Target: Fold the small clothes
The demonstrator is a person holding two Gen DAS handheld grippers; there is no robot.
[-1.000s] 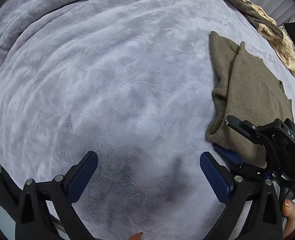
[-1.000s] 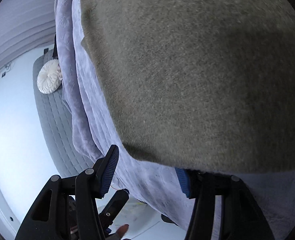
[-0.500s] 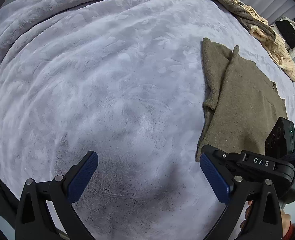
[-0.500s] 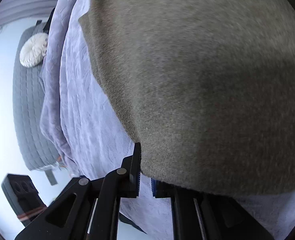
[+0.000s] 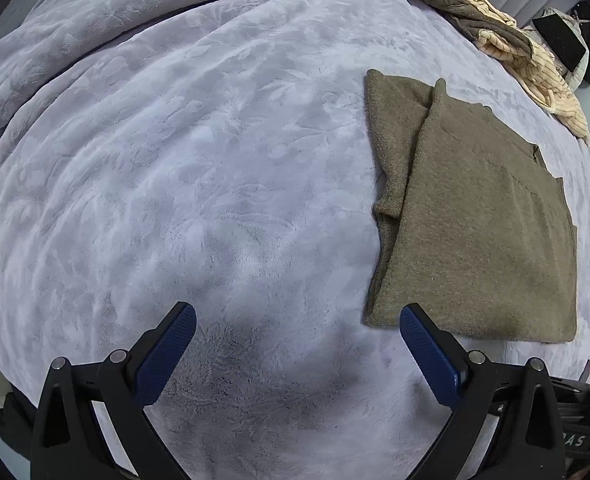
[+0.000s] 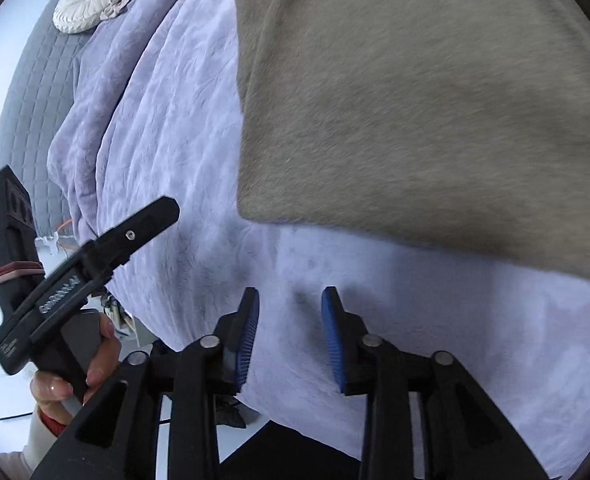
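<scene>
Both tongs hover empty above a lavender blanket [image 5: 199,168]: left tongs [image 5: 297,340] spread wide, right tongs [image 6: 290,336] slightly parted, near a folded olive sweater [image 5: 479,232].

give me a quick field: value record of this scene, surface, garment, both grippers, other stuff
surface: lavender blanket on a bed
garment: olive sweater, folded, lying flat on the blanket
left hand-held gripper: open, empty, over bare blanket beside the sweater's near corner
right hand-held gripper: open, empty, short of the sweater's edge
other: pile of clothes at far edge; round white cushion
</scene>
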